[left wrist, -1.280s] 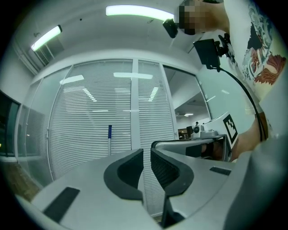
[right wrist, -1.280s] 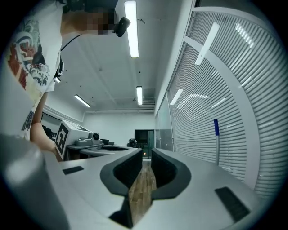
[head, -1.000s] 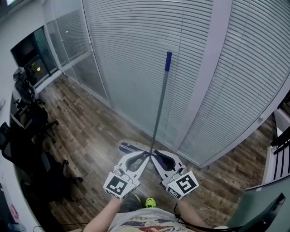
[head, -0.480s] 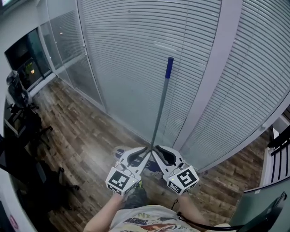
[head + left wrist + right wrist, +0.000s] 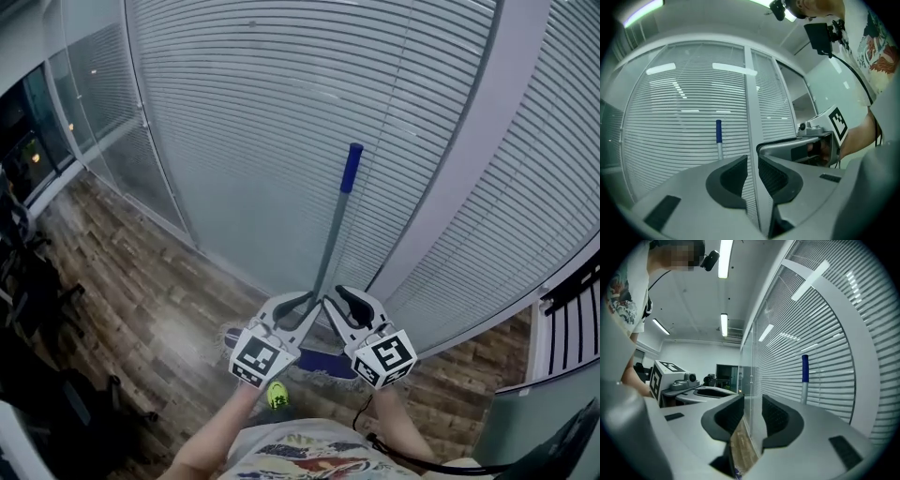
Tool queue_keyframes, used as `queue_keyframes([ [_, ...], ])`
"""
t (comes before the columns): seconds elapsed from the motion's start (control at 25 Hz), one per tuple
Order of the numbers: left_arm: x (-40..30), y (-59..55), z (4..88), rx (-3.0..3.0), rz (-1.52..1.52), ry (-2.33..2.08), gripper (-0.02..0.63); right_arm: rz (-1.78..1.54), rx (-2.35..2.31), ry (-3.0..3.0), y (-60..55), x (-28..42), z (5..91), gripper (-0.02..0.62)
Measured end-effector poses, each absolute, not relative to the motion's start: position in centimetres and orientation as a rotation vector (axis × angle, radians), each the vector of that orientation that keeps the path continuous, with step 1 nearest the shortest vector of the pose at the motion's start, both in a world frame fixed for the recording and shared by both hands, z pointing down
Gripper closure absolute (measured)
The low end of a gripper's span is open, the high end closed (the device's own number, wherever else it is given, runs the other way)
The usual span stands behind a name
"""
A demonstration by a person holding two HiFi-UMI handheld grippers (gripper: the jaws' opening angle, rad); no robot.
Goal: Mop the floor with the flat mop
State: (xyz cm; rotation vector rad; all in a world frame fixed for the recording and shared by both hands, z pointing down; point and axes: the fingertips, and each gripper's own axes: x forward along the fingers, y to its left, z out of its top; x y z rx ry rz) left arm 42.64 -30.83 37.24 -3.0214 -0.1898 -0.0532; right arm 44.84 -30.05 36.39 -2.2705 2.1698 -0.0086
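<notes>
Flat mop [image 5: 330, 234]: its pole stood tilted, the blue grip [image 5: 352, 167] at the pole's top.
Mop head [image 5: 323, 362]: at the pole's foot, on the wooden floor [image 5: 141, 300].
Blind-covered wall [image 5: 262, 112]: just behind the pole.
Left gripper [image 5: 752, 168]: just left of the pole's lower part. Its jaws had just been opening, with a narrow gap and nothing between them.
Right gripper [image 5: 752, 411]: just right of the pole. Its jaws had also just been opening, and they were released and empty.

Mop head [image 5: 323, 362] partly behind left gripper [image 5: 302, 307] and right gripper [image 5: 336, 302].
</notes>
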Motion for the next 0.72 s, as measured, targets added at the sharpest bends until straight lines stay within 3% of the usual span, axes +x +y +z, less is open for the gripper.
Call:
queue_keyframes([
  [0.32,47.8,-37.9,39.1,-3.016,-0.070,-0.305,0.499,-0.015,-2.425,2.085,-36.9,50.0,37.3,0.495],
  [0.72,54.2,-41.1,40.4,-2.998,-0.120,-0.398,0.485,-0.099,-2.541,1.999,-40.2,56.8,38.3,0.460],
])
